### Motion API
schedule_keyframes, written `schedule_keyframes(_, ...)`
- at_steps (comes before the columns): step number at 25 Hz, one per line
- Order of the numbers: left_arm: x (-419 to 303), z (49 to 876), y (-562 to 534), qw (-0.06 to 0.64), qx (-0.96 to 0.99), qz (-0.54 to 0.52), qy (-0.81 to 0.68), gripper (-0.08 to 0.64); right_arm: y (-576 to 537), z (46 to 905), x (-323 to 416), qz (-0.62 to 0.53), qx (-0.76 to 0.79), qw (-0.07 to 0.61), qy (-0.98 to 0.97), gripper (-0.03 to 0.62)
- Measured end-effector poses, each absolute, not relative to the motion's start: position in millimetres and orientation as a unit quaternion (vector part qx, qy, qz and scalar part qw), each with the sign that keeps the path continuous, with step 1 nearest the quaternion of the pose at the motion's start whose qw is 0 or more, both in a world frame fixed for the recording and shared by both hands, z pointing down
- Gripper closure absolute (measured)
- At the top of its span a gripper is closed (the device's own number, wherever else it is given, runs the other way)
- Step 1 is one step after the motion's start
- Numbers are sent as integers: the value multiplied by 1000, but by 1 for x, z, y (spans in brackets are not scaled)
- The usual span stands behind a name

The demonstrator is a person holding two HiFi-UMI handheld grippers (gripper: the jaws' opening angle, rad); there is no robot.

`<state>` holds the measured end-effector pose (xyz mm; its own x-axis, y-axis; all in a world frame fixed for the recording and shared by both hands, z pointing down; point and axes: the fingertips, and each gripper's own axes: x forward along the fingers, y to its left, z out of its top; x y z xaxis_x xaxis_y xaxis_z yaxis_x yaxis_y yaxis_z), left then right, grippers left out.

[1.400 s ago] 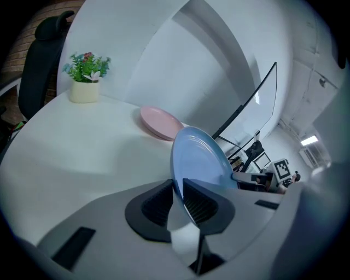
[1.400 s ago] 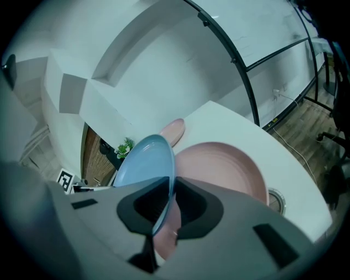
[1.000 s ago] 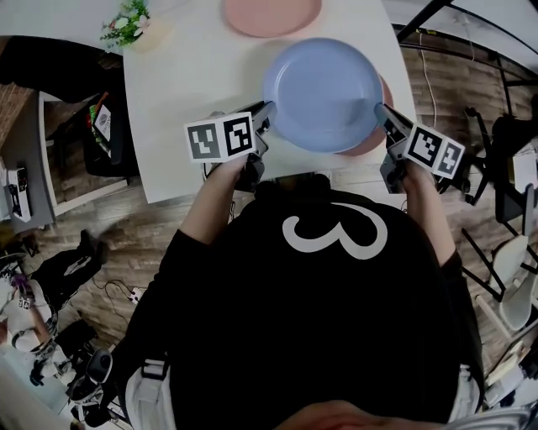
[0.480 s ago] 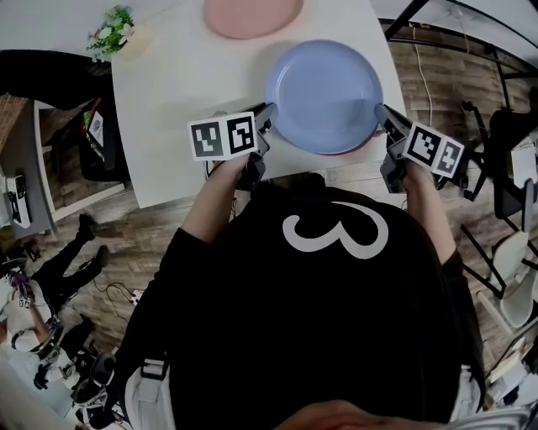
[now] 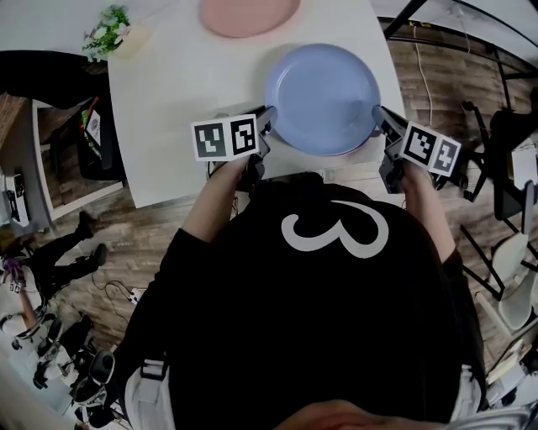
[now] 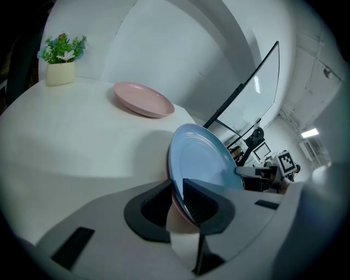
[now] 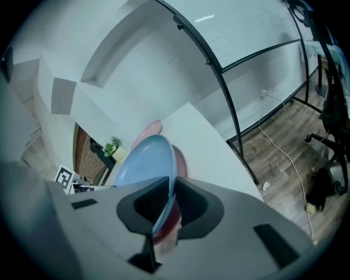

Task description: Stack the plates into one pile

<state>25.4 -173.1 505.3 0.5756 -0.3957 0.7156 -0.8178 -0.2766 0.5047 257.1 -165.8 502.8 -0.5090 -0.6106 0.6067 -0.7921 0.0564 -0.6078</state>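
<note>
Blue plate point(image 5: 324, 97), clenched in both hand-held grippers point(image 5: 269, 117) point(image 5: 380, 117), seemingly sank onto reddish plate point(image 7: 180, 162).

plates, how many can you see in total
3: a blue plate at the near edge of the table, a darker pink plate right under it, mostly covered, and a pink plate at the far end. More could be hidden beneath the blue one.

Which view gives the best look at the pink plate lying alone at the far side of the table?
The left gripper view: the pink plate shows whole, rim and all. The head view cuts it at the top edge; the right gripper view shows only a sliver behind the blue plate.
</note>
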Motion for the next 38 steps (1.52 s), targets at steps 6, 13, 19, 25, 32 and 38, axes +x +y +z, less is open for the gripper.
schedule_keyframes(6,30,507,-168,444,768,240,-394,491,-163,506,260,485,483,104,-722,538)
schedule_keyframes(13,31,508,-167,437,771,239,-397,488,-161,509,258,482,477,101,-728,537)
schedule_keyframes(19,33,506,-167,428,776,241,-396,465,-164,504,254,478,468,104,-736,489)
schedule_keyframes(25,29,497,-175,419,780,221,-408,436,-168,499,258,454,475,117,-744,434)
schedule_keyframes(32,13,485,-186,423,772,189,-436,434,-182,482,275,425,493,102,-752,436)
schedule_keyframes(38,-6,474,-199,427,768,164,-448,434,-212,463,249,411,473,94,-774,436)
